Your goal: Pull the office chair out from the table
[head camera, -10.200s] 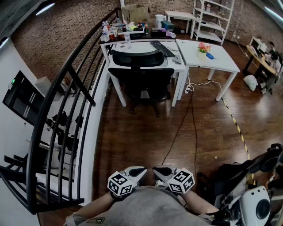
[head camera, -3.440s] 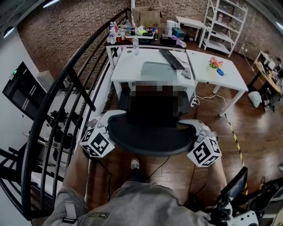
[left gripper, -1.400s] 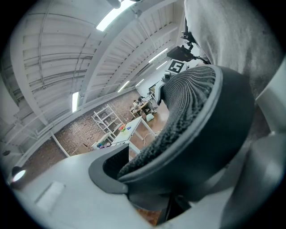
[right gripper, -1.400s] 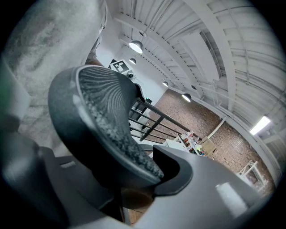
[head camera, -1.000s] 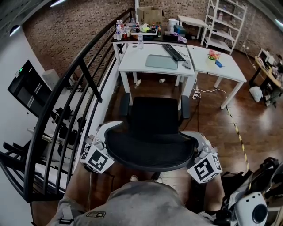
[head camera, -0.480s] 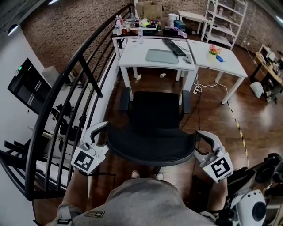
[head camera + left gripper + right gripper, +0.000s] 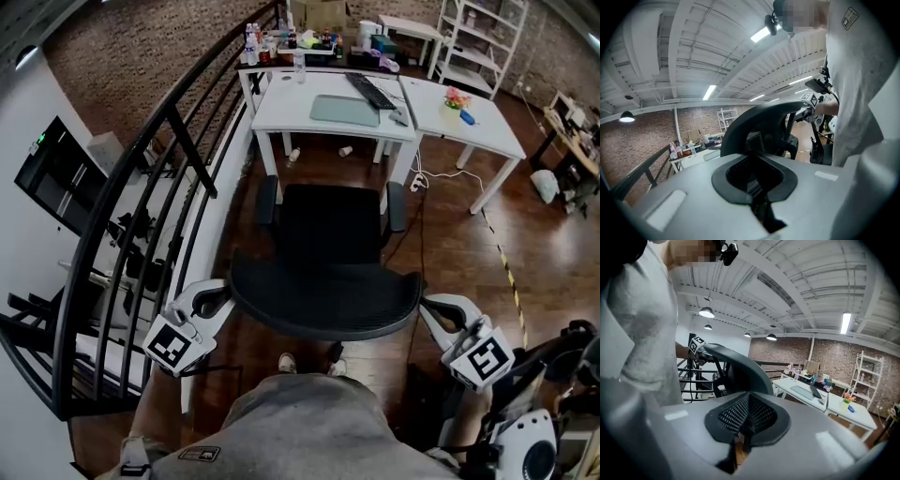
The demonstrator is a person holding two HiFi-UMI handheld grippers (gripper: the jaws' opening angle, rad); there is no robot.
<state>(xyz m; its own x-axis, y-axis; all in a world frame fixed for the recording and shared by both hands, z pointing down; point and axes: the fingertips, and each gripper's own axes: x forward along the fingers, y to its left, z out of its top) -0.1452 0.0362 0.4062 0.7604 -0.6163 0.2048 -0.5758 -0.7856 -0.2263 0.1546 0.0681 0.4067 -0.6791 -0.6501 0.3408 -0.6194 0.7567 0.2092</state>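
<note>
The black mesh office chair [image 7: 323, 298] stands out in the open, well back from the white table [image 7: 281, 114], its backrest toward me. My left gripper [image 7: 214, 298] hangs just off the backrest's left edge, apart from it. My right gripper [image 7: 439, 307] is off the right edge, also apart. Both sets of jaws are closing together, pads meeting, with nothing between them. In the left gripper view the left gripper [image 7: 755, 180] points at the chair back [image 7: 757, 124]. In the right gripper view the right gripper [image 7: 745, 420] looks past the chair back [image 7: 740, 366] to the table [image 7: 799, 392].
A black metal railing [image 7: 141, 187] runs along the left, close to the left gripper. A keyboard [image 7: 373, 91] and a grey mat [image 7: 345, 110] lie on the table. A second white table [image 7: 469, 122] joins it on the right. A cable [image 7: 412, 234] crosses the wooden floor.
Both grippers have come away from the sides of the chair's backrest, moved outward and toward me, rolled, and their jaws have closed. The chair stays where it was.
</note>
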